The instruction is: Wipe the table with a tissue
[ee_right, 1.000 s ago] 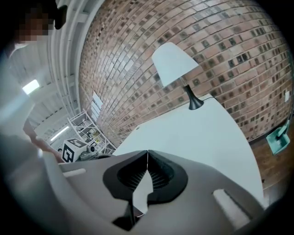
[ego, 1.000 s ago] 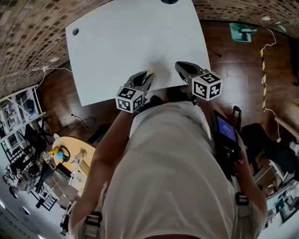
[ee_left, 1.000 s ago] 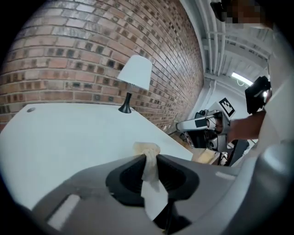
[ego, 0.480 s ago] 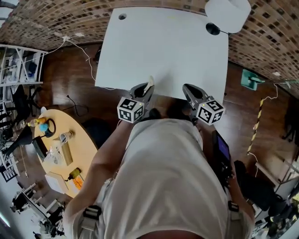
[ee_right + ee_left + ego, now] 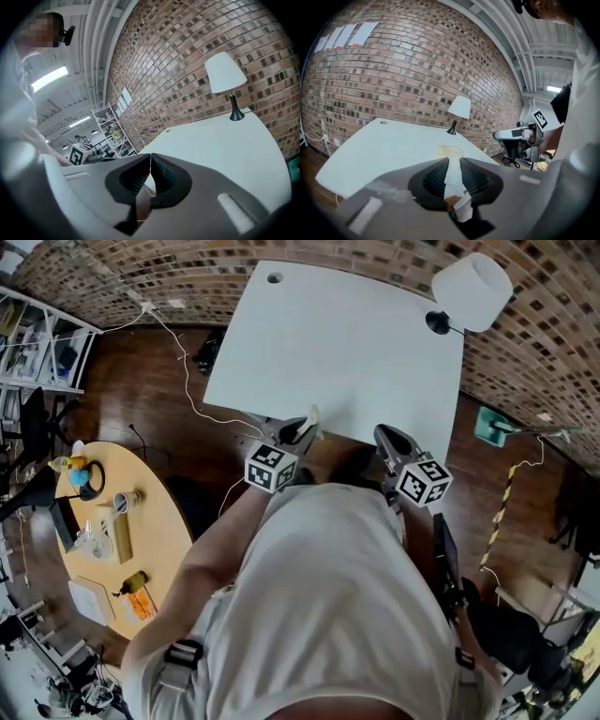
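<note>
1. Tissue is pinched between the ribbed pads of the left gripper. It is a folded white strip that runs up through the closed jaws and pokes out past their tips.
2. That gripper sits at the near edge of the white table, roughly midway along it. The tissue is held clear of the tabletop (the left gripper view looks out over the surface from above).
3. Right gripper has its jaws pressed together tip to tip with nothing between them. It is also at the near edge, beside the left one and closer to the near right corner.
4. A yellowish stain marks the tabletop just ahead of the left gripper, between the near edge and the lamp.
5. The table lamp, with a white shade and a black base, stands at the far right corner. A small round hole sits by the far left corner, and flat white surface stretches between them.
6. The far edge meets a brick wall. The left and near edges open onto a dark wooden floor, where a white cable trails beside the left edge.
7. An oval wooden side table stands well apart to the left. It carries small items, among them what looks like a tin (its contents cannot be made out).
</note>
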A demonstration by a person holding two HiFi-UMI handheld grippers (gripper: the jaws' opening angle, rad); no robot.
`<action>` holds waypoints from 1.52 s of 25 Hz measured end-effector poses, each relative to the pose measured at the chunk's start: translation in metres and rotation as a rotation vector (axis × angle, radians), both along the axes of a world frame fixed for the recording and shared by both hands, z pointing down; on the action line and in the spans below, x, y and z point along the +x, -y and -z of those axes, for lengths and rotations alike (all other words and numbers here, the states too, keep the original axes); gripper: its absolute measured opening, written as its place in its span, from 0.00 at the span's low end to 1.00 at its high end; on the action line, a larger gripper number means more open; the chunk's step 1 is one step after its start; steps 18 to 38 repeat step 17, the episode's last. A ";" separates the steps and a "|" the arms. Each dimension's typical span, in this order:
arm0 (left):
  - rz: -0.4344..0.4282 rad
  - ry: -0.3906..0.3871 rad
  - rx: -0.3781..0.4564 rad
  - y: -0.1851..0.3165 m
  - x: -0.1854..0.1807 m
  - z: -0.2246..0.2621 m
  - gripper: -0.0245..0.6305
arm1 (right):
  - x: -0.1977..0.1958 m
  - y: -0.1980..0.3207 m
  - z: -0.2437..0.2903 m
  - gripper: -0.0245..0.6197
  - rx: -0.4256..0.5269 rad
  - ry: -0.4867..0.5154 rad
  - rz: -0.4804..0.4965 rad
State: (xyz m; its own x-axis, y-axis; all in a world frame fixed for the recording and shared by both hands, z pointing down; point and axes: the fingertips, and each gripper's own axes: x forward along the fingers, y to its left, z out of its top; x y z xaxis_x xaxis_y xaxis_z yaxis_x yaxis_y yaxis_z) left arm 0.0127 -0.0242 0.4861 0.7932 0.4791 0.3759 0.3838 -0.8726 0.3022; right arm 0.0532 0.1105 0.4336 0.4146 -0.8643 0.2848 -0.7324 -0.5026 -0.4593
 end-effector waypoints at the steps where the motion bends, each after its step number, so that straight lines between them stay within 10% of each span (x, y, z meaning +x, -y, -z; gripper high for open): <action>1: 0.002 -0.010 -0.008 -0.001 -0.001 0.002 0.15 | -0.004 0.000 0.000 0.05 -0.006 -0.003 0.001; 38: 0.047 -0.018 -0.048 -0.009 -0.039 0.009 0.15 | -0.044 -0.012 -0.010 0.05 -0.049 -0.005 0.048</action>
